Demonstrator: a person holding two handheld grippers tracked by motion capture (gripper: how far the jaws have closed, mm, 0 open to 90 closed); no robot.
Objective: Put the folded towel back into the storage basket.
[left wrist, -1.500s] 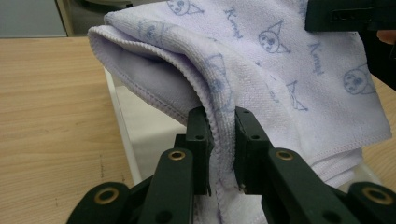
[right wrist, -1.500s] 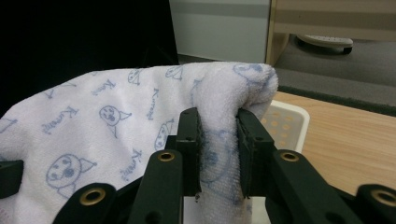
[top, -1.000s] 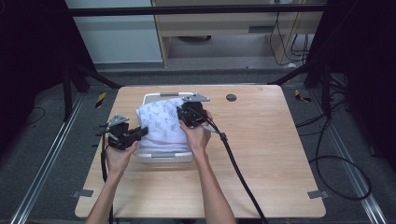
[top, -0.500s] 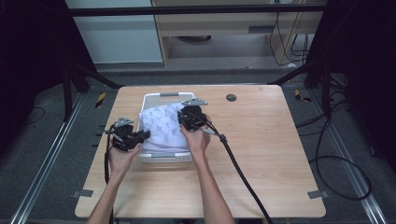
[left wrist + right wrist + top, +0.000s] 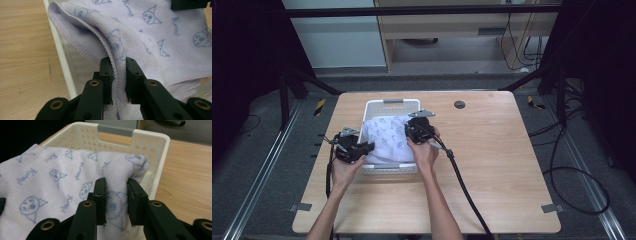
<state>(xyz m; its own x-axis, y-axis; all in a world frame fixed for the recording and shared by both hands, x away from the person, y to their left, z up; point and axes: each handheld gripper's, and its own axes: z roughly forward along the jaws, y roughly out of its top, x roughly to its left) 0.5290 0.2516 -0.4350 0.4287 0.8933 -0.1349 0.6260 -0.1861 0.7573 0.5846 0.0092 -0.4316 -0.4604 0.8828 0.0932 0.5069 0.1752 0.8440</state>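
A pale lilac towel (image 5: 387,137) printed with small cartoon faces lies draped in a white perforated basket (image 5: 392,104) on the wooden table. My left gripper (image 5: 368,147) is at the basket's left side. In the left gripper view its jaws (image 5: 119,65) are shut on the towel's stitched hem (image 5: 155,32), just inside the basket's wall (image 5: 62,65). My right gripper (image 5: 410,132) is over the basket's right side. In the right gripper view it (image 5: 117,183) pinches a thick fold of the towel (image 5: 50,177) near the basket's far rim (image 5: 155,142).
A black round grommet (image 5: 459,104) sits in the tabletop behind the basket on the right. The right gripper's cable (image 5: 462,185) runs across the table to its front edge. Bare wood lies to the right of the basket (image 5: 512,150).
Both grippers have sunk with the towel, which now sits lower and more bunched in the basket. The right gripper came down a little more than the left.
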